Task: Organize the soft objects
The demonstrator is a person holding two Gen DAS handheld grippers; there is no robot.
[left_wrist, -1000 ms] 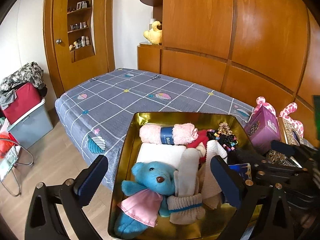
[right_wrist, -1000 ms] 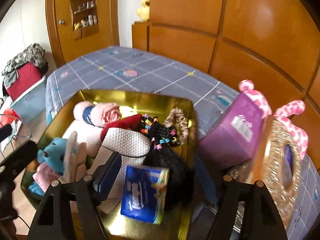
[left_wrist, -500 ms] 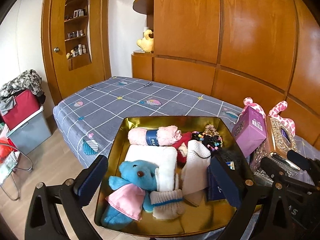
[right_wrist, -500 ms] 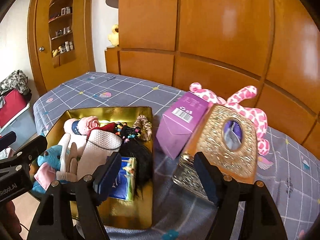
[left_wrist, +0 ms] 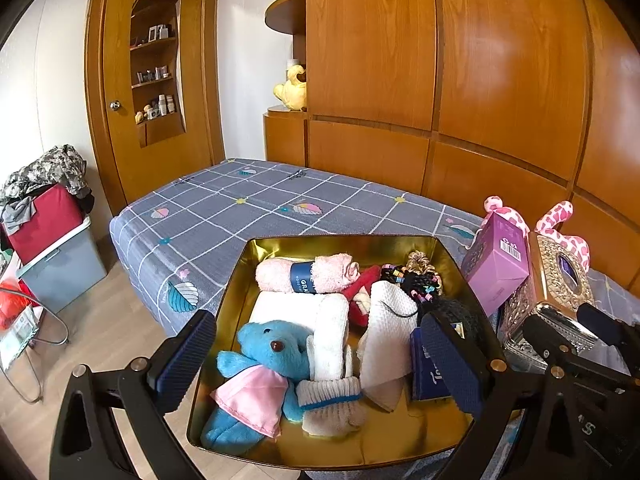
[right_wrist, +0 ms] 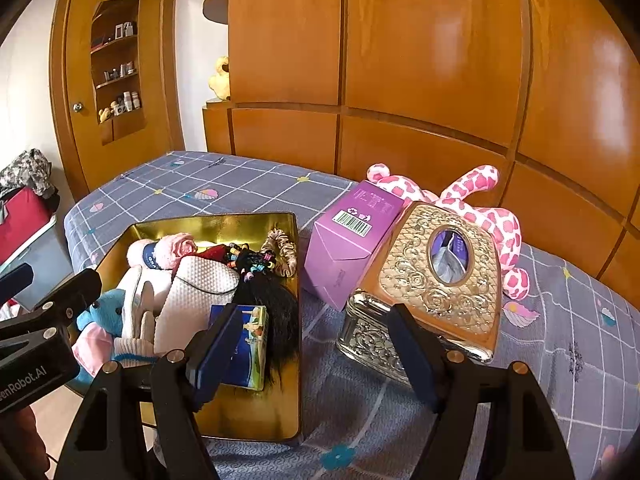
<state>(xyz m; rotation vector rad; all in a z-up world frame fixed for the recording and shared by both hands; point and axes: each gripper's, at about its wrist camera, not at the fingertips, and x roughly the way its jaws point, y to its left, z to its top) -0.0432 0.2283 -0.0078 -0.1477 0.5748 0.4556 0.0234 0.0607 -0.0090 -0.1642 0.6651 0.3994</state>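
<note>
A gold tray [left_wrist: 352, 242] [right_wrist: 208, 222] sits on the bed corner. It holds a blue teddy [left_wrist: 272, 350], a rolled pink towel [left_wrist: 308, 274], a white towel [left_wrist: 296, 308], a white mesh pouch [left_wrist: 386, 332] [right_wrist: 200, 292], socks [left_wrist: 330, 394], black hair ties [right_wrist: 256, 260], a black hairpiece [right_wrist: 280, 308] and a blue tissue pack [right_wrist: 250, 340]. A pink spotted plush [right_wrist: 480, 200] lies behind the boxes. My left gripper [left_wrist: 318, 364] is open and empty above the tray. My right gripper [right_wrist: 316, 350] is open and empty above the bed, between tray and ornate box.
A purple carton [right_wrist: 352, 240] and an ornate gold tissue box [right_wrist: 436, 280] stand right of the tray on the grey checked bedspread [right_wrist: 224, 184]. Wooden wall panels [right_wrist: 400, 60] back the bed. A grey bin with clothes [left_wrist: 52, 240] stands on the floor at left.
Both grippers have pulled back and up from the tray. The right view has swung right, bringing the ornate box and pink plush into view. Both stay open and empty.
</note>
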